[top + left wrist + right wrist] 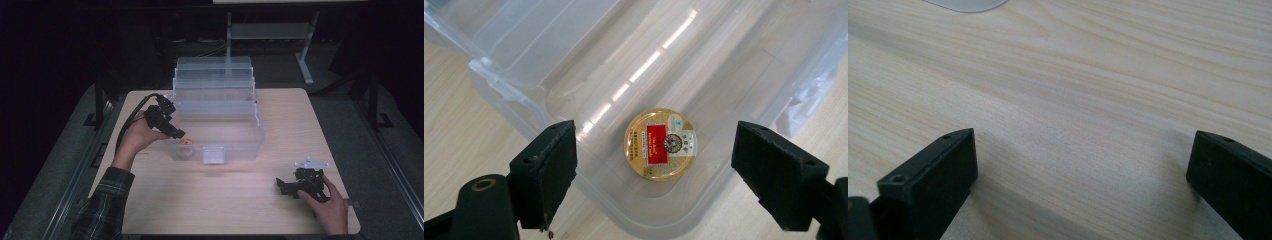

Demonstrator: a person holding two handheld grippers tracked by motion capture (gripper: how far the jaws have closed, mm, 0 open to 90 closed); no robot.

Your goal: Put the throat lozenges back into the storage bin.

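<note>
A small round tin [661, 144] with a gold lid and a red label lies flat on the floor of a clear plastic box [524, 70], close to the box's near corner. In the left gripper view the tin sits between the two black jaws but below them and apart from both, nearer the middle of the gap; neither jaw touches it. The left gripper [654, 175] hangs over the box's rim with its jaws spread wide, one jaw over the box wall on the table side, the other over the box's far side. In the high view the same left gripper [176, 134] is held by the left hand [137, 137] at the left front corner of the box, its tip pointing down toward the tin [185, 142], which shows as a small orange spot through the wall. The box stands mid-table with its tiered lid tipped back. The right gripper [1083, 185] rests low over bare wooden table [1073, 85], well apart from the box, jaws also wide and holding nothing; the right hand [327, 207] grips it near the table's right front corner.
</note>
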